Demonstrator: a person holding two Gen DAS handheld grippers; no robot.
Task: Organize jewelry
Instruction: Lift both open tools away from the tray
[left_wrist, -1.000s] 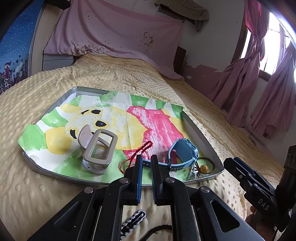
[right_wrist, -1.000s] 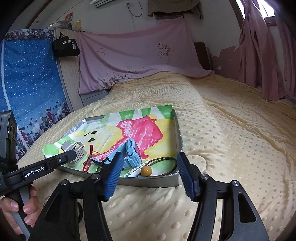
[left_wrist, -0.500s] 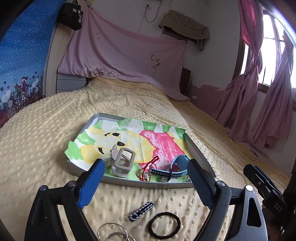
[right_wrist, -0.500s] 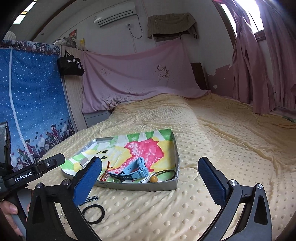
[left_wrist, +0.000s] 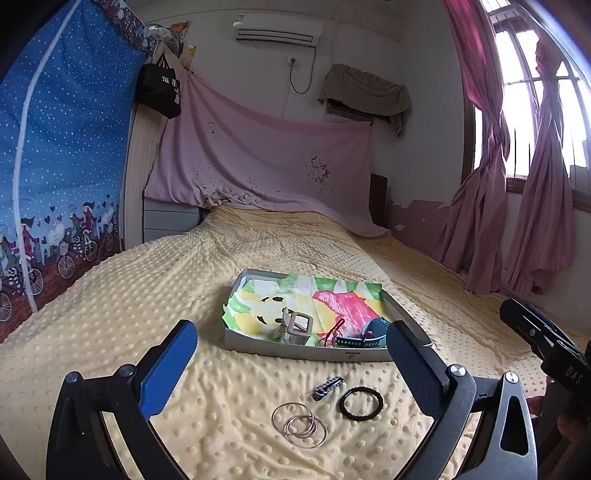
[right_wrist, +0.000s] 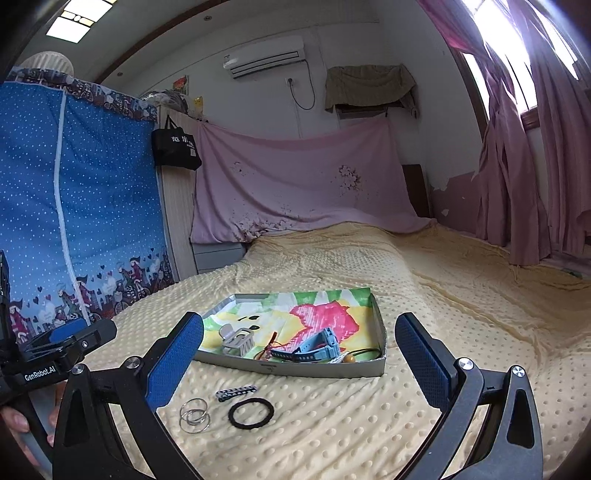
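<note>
Your left gripper (left_wrist: 291, 354) is hanging above the yellow blanket (left_wrist: 147, 302) with its jaws spread wide and nothing between them. Your right gripper (right_wrist: 299, 349) is doing the same, released and empty, just beside it.

Ahead of both grippers, the grey tray (left_wrist: 303, 350) is sitting on the blanket, lined with a bright painted paper (left_wrist: 314, 295). Inside it, a beige hair claw (left_wrist: 297, 328) is lying near the front wall, a red cord (left_wrist: 334, 330) to its right, then a blue watch (right_wrist: 317, 347); in the right wrist view an amber bead (right_wrist: 350, 357) on a dark loop is lying in the tray's right corner.

Between the tray and your fingers, three pieces are lying loose on the blanket: silver rings (left_wrist: 300, 424) overlapping one another nearest you, a black hair tie (left_wrist: 361, 402) just to their right, and a small dark beaded clip (left_wrist: 328, 387) between those and the tray. All three are apart from your fingertips (left_wrist: 170, 365).
</note>
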